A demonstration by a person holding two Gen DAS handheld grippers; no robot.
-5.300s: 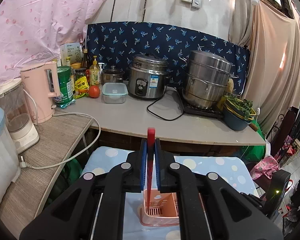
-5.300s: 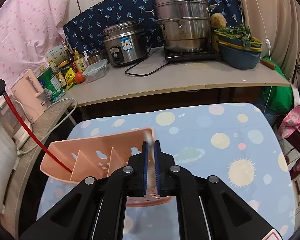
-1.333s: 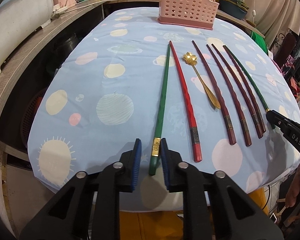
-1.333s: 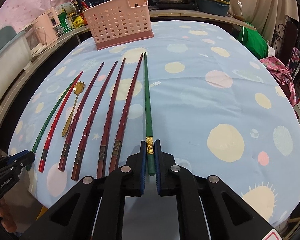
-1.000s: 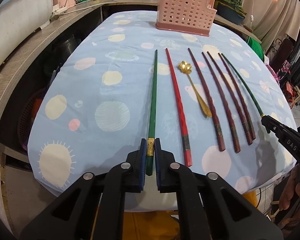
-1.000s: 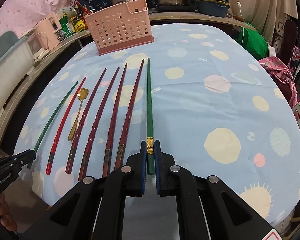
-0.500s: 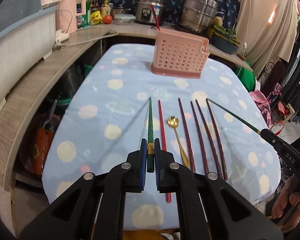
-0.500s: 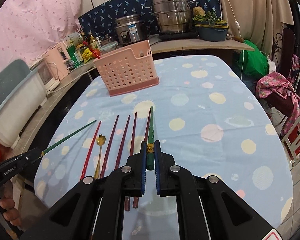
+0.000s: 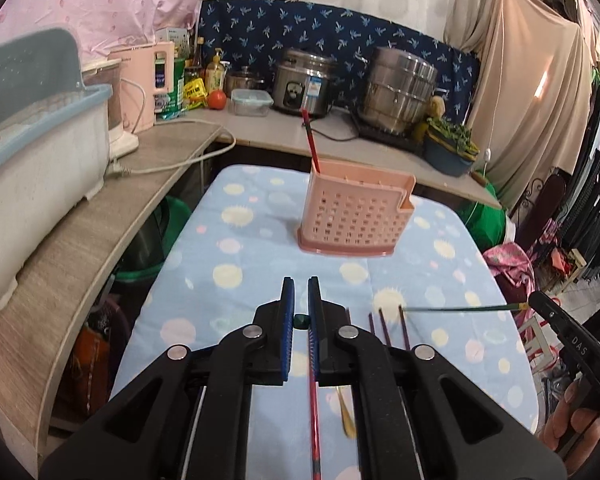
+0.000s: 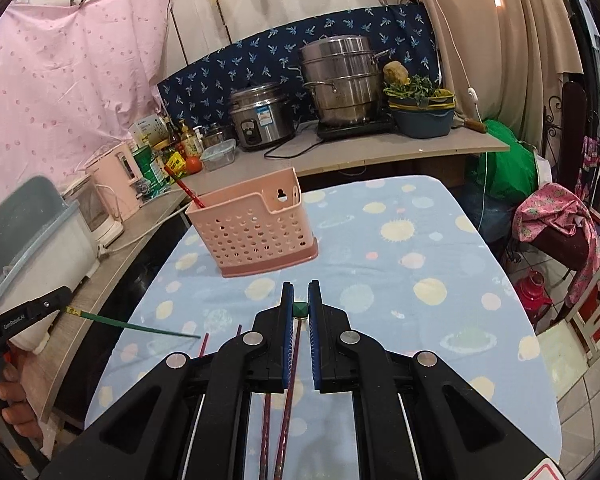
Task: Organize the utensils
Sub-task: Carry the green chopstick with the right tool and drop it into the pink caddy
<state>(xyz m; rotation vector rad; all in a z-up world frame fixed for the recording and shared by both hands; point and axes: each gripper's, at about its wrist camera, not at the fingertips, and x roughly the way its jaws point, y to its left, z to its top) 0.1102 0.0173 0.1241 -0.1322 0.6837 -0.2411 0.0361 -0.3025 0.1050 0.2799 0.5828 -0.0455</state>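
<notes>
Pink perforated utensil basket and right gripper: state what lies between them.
Only bare spotted blue tablecloth separates the right gripper from the pink perforated utensil basket, shown in the right wrist view.

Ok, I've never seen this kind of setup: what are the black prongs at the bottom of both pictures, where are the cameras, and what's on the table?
There is no robot. A person carries a two-finger tool in each hand, and a fisheye camera on each looks along its fingers; the black prongs are those fingers. One picture is from the left tool, the other from the right tool.

The left tool is shut on a green chopstick and the right tool on a second green chopstick, both lifted off the table.

On the spotted blue tablecloth stands a pink basket with a red chopstick in it. Nearer lie dark red chopsticks, a loose red chopstick and a gold spoon, partly hidden.
</notes>
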